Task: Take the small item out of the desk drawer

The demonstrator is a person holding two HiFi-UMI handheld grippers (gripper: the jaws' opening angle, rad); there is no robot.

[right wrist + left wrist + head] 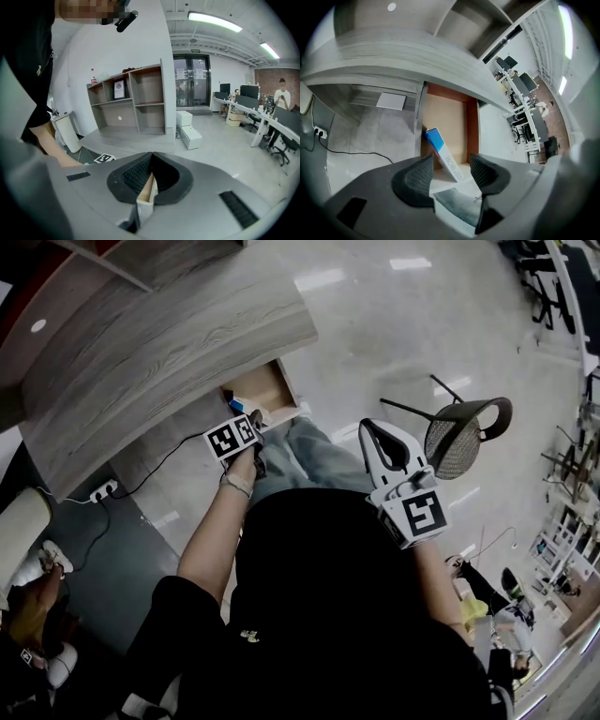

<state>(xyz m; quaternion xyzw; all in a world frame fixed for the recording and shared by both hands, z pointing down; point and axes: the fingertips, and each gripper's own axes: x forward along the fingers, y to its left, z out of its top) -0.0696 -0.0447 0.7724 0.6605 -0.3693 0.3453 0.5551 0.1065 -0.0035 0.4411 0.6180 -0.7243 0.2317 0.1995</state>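
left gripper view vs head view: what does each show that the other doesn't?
Left gripper view only: how the left claw stands, jaws apart and pressing on nothing; the blue-and-white box propped up on a slant, tilted toward the drawer wall at picture left.
Head view only: the right claw, a chair, the person's left forearm.
Both: the open drawer with the box in it, the desk top, the power strip on the floor.
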